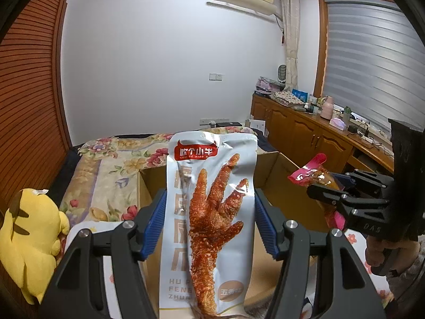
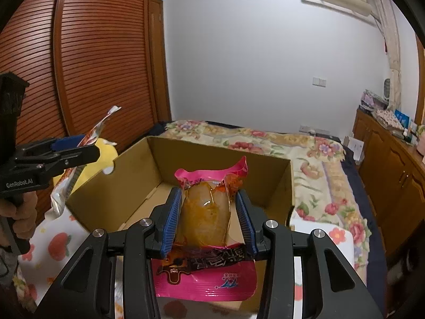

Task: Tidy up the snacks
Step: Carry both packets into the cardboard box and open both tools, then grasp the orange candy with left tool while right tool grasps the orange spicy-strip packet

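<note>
White chicken-foot packet (image 1: 209, 212) upright, clamped between blue pads of left gripper (image 1: 209, 207), jaws about half open around it. Pink-sealed snack pouch (image 2: 207, 212) pinched in right gripper (image 2: 209, 212), jaws narrower. Open cardboard box (image 2: 132, 175) at 12 o'clock from both, on floral bed (image 2: 305, 164). Yellow plush toy (image 1: 32, 236) at 9 o'clock.

My white pouch (image 1: 209, 212), chicken-foot pic on front w/ red logo up top, stands upright, long sides pinched betw. blue pads. My pink pack (image 2: 209, 212), clear window showing orange-brown meat, also upright, top edge flared, dark printed band near its lower part, pinched at both sides. Box (image 2: 132, 186): brown cardboard, flaps open, on the flowered bed, just beyond both packs; inside looks bare.
</note>
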`<state>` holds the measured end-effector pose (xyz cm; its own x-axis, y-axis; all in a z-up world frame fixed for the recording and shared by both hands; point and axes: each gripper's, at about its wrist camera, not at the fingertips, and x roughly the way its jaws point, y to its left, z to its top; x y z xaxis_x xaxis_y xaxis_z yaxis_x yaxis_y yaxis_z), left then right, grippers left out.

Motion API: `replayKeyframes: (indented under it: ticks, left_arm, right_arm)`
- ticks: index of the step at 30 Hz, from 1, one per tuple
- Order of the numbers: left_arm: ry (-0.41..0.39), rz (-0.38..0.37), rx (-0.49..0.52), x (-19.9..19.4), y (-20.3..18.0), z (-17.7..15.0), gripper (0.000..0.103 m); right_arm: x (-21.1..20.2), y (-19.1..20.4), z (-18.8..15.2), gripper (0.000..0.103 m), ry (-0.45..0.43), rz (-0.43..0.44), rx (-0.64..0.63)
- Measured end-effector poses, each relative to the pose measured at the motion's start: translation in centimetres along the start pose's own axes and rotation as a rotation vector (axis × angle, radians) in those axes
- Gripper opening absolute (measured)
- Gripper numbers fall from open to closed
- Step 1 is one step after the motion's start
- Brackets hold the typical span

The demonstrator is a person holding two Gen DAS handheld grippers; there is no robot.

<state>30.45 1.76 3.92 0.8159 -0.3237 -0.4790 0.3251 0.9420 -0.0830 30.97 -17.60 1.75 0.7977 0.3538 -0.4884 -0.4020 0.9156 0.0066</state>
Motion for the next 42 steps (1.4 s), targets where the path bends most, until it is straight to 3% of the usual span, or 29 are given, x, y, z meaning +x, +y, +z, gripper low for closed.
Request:
replayKeyframes:
  ticks: [11,20,26,35,42]
  left_arm:
    - [0.116,-0.004,0.051,3.7,-0.8,-0.5,0.066]
    - [0.152,-0.003,0.048,3.7,-0.6,-1.5,0.074]
    - [0.098,-0.022,0.052,1.5,-0.3,-1.7,0.086]
    - [0.034,-0.042,0.053,-3.1,0.2,-2.1,0.091]
    - [0.013,-0.035,0.061,-7.8,1.5,-5.1,0.094]
  right_arm:
    - [3.7,0.7,-0.8,0.042,0.090,-0.043,-0.026]
    - [3.4,1.0,-1.5,0.055,0.129,-0.052,-0.004]
    - [0.9,1.6,-2.2,0.055,0.109,-0.046,0.033]
    - [-4.5,5.2,-4.5,0.055,0.091,-0.041,0.064]
    - [-6.8,8.5,-8.0,0.055,0.108,-0.011,0.099]
